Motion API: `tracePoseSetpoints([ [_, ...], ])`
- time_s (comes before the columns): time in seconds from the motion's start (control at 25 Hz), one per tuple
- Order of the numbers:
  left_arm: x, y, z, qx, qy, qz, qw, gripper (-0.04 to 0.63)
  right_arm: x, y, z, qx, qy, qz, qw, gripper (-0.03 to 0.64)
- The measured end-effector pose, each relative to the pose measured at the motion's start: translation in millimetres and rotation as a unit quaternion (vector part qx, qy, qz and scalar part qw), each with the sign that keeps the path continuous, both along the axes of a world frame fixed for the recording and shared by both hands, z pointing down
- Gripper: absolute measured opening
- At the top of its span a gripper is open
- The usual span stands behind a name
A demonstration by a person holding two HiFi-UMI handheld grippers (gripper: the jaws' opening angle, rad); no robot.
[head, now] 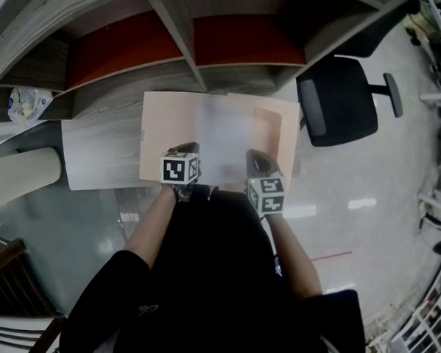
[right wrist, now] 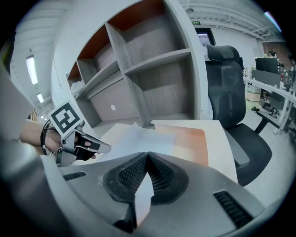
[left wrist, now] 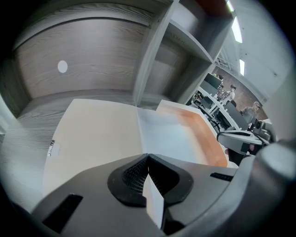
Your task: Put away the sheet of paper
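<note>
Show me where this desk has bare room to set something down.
Bare desk left of the folder, toward the plastic bag. The cubby behind the folder looks empty. Crowded on the right: the left gripper and right gripper hold the sheet of paper over the folder.

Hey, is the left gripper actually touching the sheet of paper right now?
Touching. The left gripper view shows the left gripper with its jaws closed on the near edge of the sheet of paper, a strip pinched between them.
</note>
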State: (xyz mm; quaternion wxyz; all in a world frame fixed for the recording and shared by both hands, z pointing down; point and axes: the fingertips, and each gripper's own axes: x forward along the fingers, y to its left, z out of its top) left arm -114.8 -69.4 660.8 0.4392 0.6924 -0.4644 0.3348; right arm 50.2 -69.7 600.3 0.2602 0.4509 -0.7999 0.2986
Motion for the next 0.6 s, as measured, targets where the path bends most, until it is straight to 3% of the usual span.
tracePoseSetpoints([
  [0.6, 12.0, 2.0, 1.3, -0.005, -0.005, 0.004, 1.0, 0.044, 12.1, -0.1, 1.6, -0.001, -0.005, 0.001, 1.0, 0.017],
])
